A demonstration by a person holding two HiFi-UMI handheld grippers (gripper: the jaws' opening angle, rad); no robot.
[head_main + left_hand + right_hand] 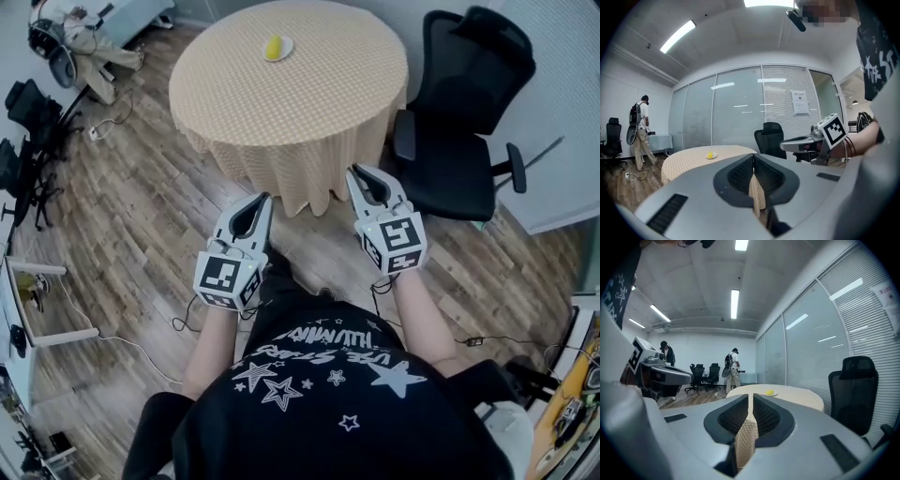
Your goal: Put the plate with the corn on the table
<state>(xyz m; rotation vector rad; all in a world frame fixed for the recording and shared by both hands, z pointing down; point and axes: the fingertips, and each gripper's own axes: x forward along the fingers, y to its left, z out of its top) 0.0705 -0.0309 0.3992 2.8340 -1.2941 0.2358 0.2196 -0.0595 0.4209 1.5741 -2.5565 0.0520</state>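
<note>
A small white plate (278,48) with yellow corn on it sits on the far side of the round table (300,108), which has a beige checked cloth. Both grippers hang in front of the table's near edge, above the wooden floor. My left gripper (262,199) is shut and empty, and so is my right gripper (358,173). In the left gripper view the jaws of the left gripper (753,157) meet, with the plate (711,155) far off. The right gripper view shows the right gripper (751,397) closed and the plate (770,393) on the tabletop (797,394) beyond.
A black office chair (459,103) stands right of the table. A person with a backpack (84,37) stands at the far left by a small table. More black chairs (28,117) line the left side. A glass wall with blinds (740,108) is behind the table.
</note>
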